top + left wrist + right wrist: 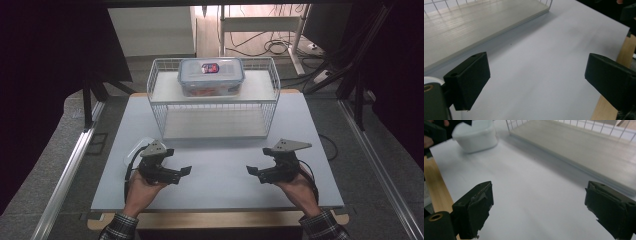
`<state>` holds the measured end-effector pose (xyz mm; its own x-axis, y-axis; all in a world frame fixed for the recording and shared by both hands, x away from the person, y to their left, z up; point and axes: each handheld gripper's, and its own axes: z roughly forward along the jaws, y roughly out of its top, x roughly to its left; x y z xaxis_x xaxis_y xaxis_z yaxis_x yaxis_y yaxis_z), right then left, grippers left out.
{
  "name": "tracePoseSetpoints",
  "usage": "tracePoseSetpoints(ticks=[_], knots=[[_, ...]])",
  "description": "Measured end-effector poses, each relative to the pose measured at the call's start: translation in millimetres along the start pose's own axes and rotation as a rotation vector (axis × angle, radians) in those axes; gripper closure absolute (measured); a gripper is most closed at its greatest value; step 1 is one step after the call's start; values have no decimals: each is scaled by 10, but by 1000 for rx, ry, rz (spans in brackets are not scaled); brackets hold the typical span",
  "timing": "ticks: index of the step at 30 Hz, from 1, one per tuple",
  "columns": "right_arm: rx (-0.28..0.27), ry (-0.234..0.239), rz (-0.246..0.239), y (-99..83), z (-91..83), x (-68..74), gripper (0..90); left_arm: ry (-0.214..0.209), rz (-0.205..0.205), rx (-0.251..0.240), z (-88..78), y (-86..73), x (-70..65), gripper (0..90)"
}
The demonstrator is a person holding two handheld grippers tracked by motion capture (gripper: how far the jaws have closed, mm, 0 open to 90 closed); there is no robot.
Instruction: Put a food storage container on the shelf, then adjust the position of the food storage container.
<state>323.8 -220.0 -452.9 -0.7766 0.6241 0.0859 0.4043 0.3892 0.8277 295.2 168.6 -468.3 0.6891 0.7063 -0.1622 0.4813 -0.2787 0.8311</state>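
Black jaws of both grippers spread wide, nothing between. Left gripper (186, 171) lower left of centre in high view, right gripper (251, 171) lower right of centre, tips facing each other over bare white table (220, 160). Clear lidded box (211, 76) upper centre, on top shelf of wire rack (212, 97), well apart from grippers. White tub (475, 135) upper left in right gripper view, near rack.

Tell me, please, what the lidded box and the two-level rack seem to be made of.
The lidded box looks like clear, glossy plastic: its contents show through. The rack appears to be thin white-coated wire, judging by its grid walls, with pale matte boards, perhaps wood, as shelves.
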Motion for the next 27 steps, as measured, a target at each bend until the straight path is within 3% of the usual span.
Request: tracePoseSetpoints(ticks=[4, 9, 10, 13, 15, 18, 22, 27], knots=[[18, -23, 8, -114, -1, -34, 78, 47, 19, -6, -28, 17, 38, 46], [26, -23, 27, -180, 18, -71, 80, 109, -64, 28, -93, 41, 316, 70], [31, -23, 27, -187, 26, -72, 80, 137, -78, 27, -112, 35, 381, 102], [43, -32, 18, -204, 48, -73, 82, 192, -70, 41, -188, 12, 557, 379], [48, -37, 21, -215, 61, -81, 82, 229, -99, 38, -252, -11, 665, 577], [60, -42, 21, -239, 79, -101, 82, 300, -133, 25, -376, -77, 828, 763], [74, -42, 26, -273, 115, -119, 82, 389, -167, 18, -524, -197, 1018, 878], [90, -47, 5, -295, 156, -108, 84, 461, -220, 21, -607, -353, 1212, 898]])
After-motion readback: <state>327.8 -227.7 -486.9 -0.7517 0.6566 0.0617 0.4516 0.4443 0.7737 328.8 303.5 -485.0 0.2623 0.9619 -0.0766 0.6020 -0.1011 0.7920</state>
